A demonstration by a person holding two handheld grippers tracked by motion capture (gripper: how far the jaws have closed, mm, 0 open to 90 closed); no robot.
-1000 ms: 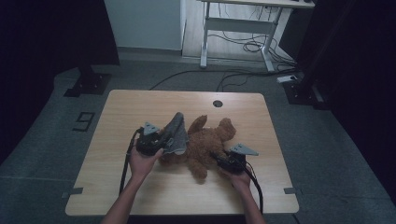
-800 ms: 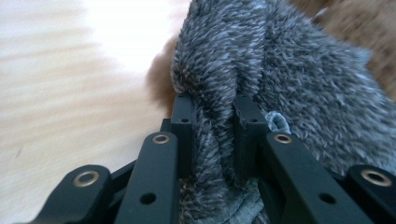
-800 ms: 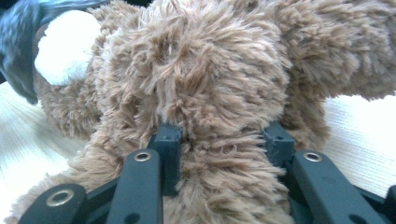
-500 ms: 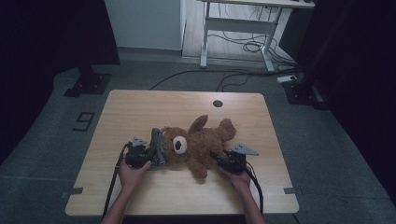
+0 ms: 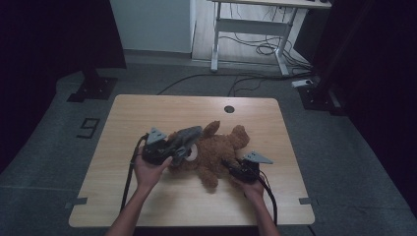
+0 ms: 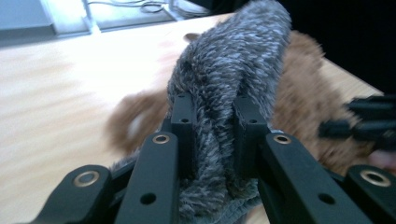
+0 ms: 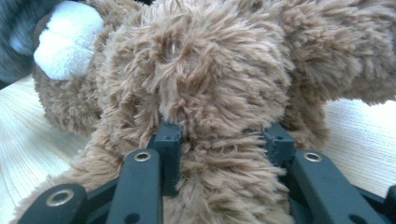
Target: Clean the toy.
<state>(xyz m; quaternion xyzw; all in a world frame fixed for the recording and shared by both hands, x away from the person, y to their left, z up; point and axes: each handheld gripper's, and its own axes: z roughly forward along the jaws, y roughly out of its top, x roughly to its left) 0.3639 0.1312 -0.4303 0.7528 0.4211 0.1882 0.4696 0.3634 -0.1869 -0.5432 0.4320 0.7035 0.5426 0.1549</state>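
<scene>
A brown teddy bear (image 5: 216, 150) lies near the middle of the wooden surface (image 5: 147, 110), and everything else sits around it. At the bear's near right side, the right tongs (image 5: 230, 164) are clamped on a thick tuft of its brown fur, the pads sunk into the plush. At the bear's left side, by its white muzzle (image 7: 65, 39), the left tongs (image 5: 183, 147) pinch a grey furry cloth (image 6: 233, 88) that drapes over the bear's head. Beyond the bear, a round hole (image 5: 229, 109) marks the surface's far edge.

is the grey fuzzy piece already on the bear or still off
Off. The grey fuzzy piece is pinched in the left gripper, raised beside the bear.
</scene>
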